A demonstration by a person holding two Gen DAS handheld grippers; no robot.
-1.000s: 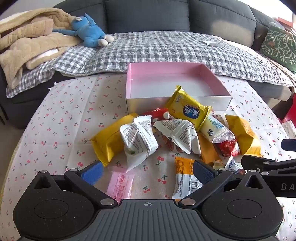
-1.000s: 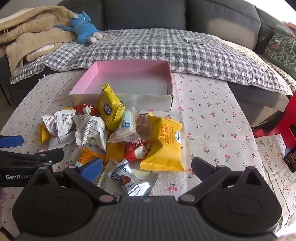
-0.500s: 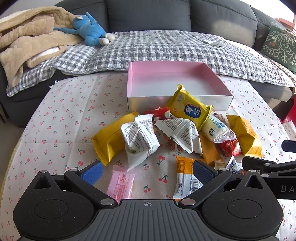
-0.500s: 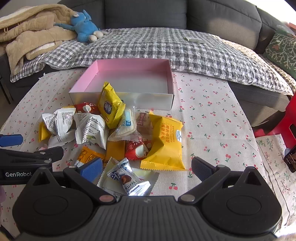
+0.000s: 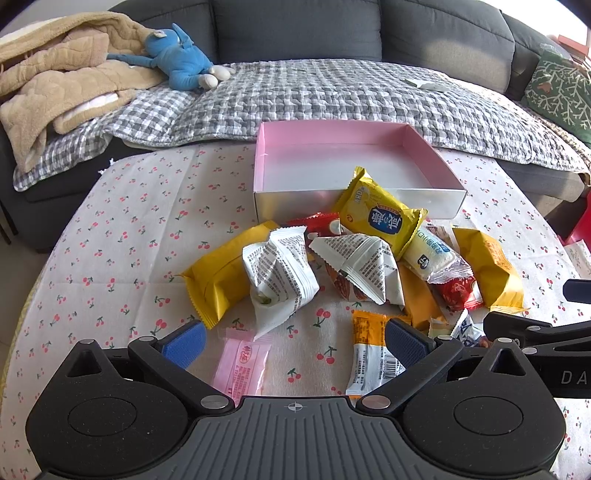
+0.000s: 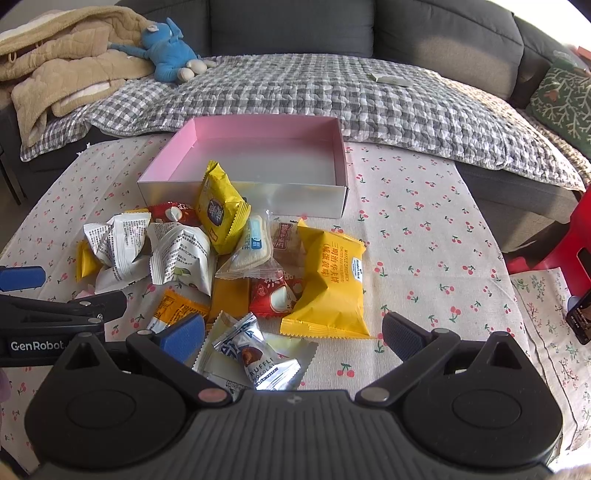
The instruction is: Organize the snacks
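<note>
Your left gripper [image 5: 293,341] gaping wide, holding nothing, low in frame over the pink sachet [image 5: 240,363], your right gripper [image 6: 293,338] equally wide and empty above the truffle packet [image 6: 255,356], snack pile [image 6: 221,258] mid-frame, touching the pink box [image 6: 258,162] behind it.

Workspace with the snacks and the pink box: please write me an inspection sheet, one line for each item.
Surface: round table under a cherry-print cloth.
Job's things: pink box open, nothing in it; snack pile on the cloth in front of it, one yellow packet leaning on the box wall; pink sachet and orange bar lie apart, near the left claw.
Clutter: nothing seen on the table besides the snacks.
Grippers: left claw open, holding nothing; right claw open, over a silver truffle packet.
Cables: nothing seen.
Surroundings: grey sofa with checked blanket, blue plush toy, beige coat, green cushion.
</note>
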